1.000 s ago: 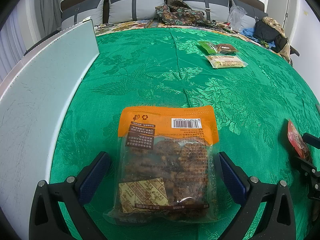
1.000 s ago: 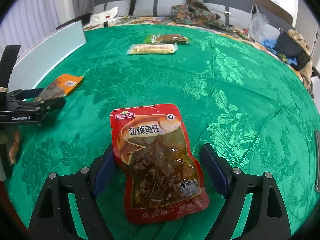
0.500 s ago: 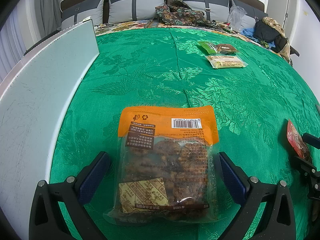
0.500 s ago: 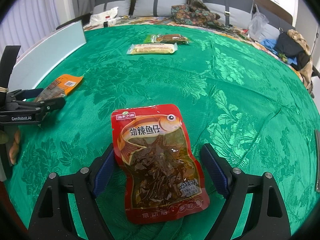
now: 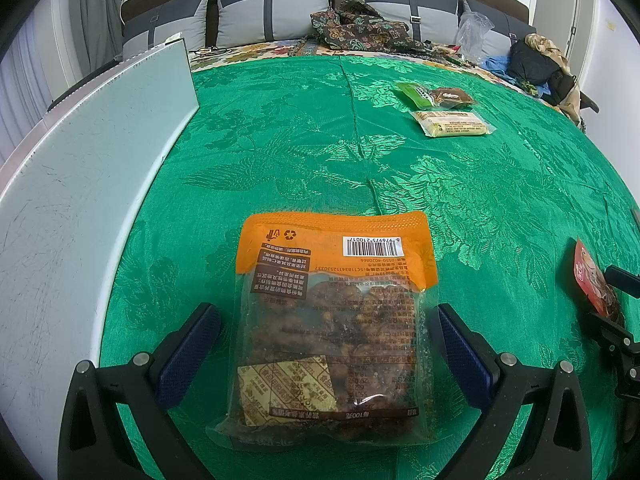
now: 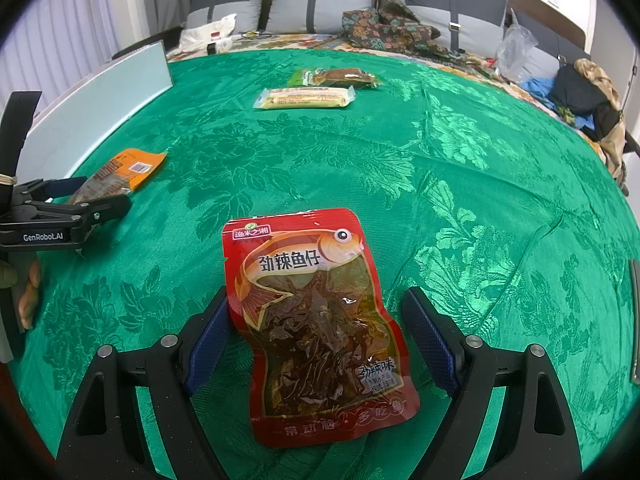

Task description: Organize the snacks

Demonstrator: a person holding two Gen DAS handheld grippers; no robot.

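Note:
A clear pack of brown snacks with an orange top lies flat on the green cloth. My left gripper is open, one finger on each side of the pack. A red fish-snack pouch lies between the fingers of my right gripper, which is also open; its left pad sits at the pouch's edge. The right wrist view shows the left gripper around the orange pack at far left. The red pouch shows at the right edge of the left wrist view.
A yellow pack and a green-and-brown pack lie side by side at the far middle of the cloth. A pale board runs along the left edge. Grey pillows, patterned fabric and a dark bag sit behind. A hand holds the left gripper.

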